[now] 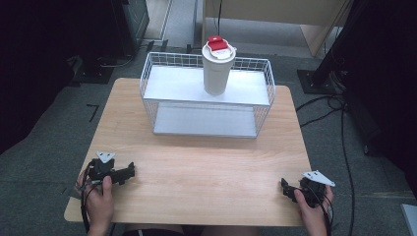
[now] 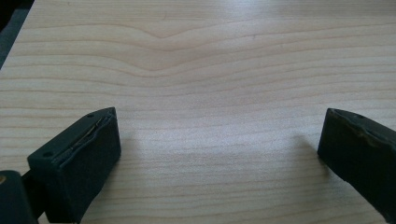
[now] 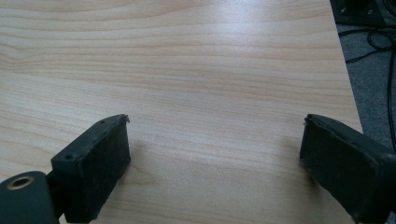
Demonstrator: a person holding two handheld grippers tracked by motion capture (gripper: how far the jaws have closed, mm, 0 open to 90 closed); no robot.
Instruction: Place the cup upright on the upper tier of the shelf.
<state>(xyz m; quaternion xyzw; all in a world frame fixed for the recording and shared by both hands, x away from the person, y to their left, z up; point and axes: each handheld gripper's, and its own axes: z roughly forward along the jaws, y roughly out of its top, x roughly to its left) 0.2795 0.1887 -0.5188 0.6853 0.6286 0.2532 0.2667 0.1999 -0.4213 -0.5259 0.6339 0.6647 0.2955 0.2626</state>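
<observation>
A white cup with a red-tabbed lid (image 1: 218, 66) stands upright on the top shelf of a white wire rack (image 1: 206, 94) at the far middle of the wooden table (image 1: 196, 162). My left gripper (image 1: 129, 171) rests at the near left of the table, held by a hand. Its jaws are wide apart over bare wood in the left gripper view (image 2: 219, 144). At the near right edge lies my right gripper (image 1: 286, 188), also held by a hand, open with nothing between its jaws in the right gripper view (image 3: 215, 154).
The rack's lower shelf (image 1: 204, 121) holds nothing. Bare wood spreads between the grippers and the rack. Black stands and cables (image 1: 339, 108) lie on the grey floor to the right, and dark equipment (image 1: 105, 59) sits at the far left.
</observation>
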